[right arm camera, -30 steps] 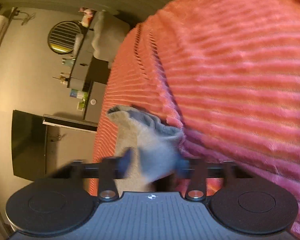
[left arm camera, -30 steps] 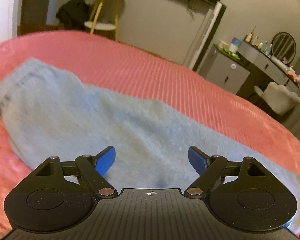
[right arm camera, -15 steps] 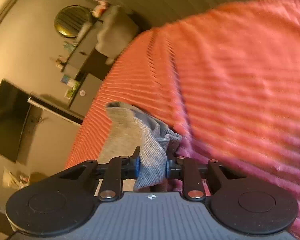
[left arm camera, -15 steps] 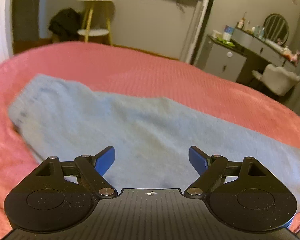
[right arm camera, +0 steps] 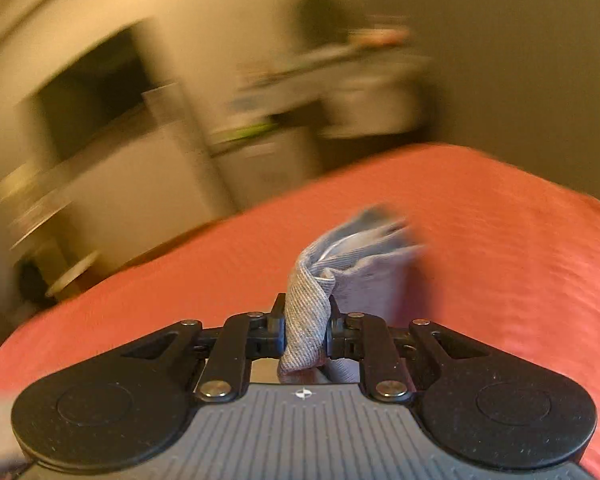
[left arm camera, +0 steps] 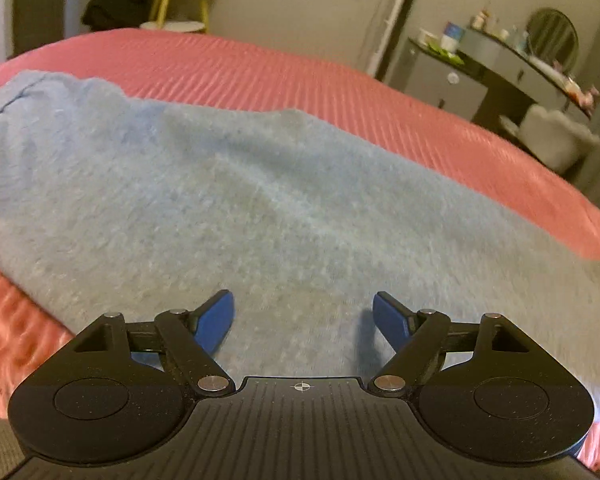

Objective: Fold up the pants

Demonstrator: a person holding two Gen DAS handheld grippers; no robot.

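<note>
Pants [left arm camera: 228, 200] flat on pink bedspread [left arm camera: 340, 84]; vanity desk [left arm camera: 512, 68] beyond.

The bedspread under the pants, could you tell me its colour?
Coral pink bedspread, ribbed; left wrist view shows it best.

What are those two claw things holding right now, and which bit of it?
The right gripper pinches a bunched end of the light blue pants, likely a leg cuff. The left gripper is open above them, holding nothing.
</note>
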